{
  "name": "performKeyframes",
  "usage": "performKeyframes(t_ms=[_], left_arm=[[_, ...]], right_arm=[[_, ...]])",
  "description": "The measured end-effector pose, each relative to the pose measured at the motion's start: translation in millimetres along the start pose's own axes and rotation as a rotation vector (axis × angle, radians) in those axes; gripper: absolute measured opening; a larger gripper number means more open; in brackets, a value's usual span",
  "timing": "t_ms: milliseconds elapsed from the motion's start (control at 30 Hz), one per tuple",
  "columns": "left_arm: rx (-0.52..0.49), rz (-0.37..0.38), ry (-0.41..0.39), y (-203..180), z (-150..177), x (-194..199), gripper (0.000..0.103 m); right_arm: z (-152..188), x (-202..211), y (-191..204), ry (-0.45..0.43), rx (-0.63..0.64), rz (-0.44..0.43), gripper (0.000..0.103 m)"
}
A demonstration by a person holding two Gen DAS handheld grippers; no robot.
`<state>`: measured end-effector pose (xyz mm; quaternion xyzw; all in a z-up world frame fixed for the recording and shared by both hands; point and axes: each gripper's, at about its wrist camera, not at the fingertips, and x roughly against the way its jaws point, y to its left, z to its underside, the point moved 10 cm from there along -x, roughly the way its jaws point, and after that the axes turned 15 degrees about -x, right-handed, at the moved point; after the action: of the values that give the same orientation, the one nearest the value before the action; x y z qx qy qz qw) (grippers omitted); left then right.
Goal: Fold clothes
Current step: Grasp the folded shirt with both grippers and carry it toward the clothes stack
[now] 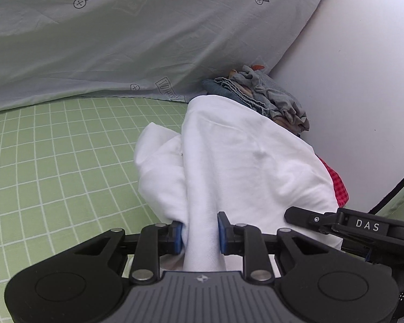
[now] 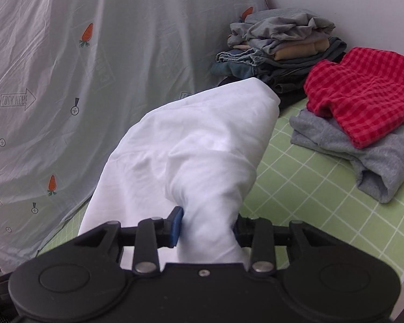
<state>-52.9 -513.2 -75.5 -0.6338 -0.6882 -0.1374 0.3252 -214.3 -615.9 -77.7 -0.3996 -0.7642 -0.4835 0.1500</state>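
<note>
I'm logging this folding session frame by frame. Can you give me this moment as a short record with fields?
left gripper: shut on the white garment
right gripper: shut on the white garment
garment state: bunched, held between both grippers, not yet folded flat
surface: green grid sheet
finished pile: folded clothes stack by the wall
nearby: red checked cloth lying on a grey garment
backdrop: pale printed sheet with carrots
</note>
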Motion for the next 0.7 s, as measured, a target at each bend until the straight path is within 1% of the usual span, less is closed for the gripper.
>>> performKeyframes(t_ms=[67, 167, 333, 500, 633, 700], left_arm=[[-0.013, 0.021, -0.004, -29.0, -18.7, -28.0, 0.026], [-0.048, 0.051, -0.01, -71.5, -49.1, -66.0, 0.026], [-0.155, 0.118, -0.013, -137.9, -98.1, -119.1, 0.026], [-0.276, 0.211, 0.011, -195.6, -141.7, -166.4, 0.026], [-0.377, 0.31, 0.035, -235.4, -171.4, -208.6, 0.026], [-0.443, 0.341, 0.053, -253.8, -179.2, -231.2, 0.028]], right_arm=[[-33.1, 6.8, -22.2, -0.026, 0.006, 0.005, 0.036], [-82.5, 14.5, -56.9, -0.064, -0.045, -0.004, 0.036], [-154.8, 33.4, -114.0, -0.151, -0.153, -0.009, 0.036], [-203.8, 49.5, -159.0, -0.254, -0.321, -0.011, 0.036], [-231.6, 53.5, -195.1, -0.347, -0.497, -0.022, 0.036], [-239.2, 47.3, -209.4, -0.383, -0.541, -0.008, 0.036]])
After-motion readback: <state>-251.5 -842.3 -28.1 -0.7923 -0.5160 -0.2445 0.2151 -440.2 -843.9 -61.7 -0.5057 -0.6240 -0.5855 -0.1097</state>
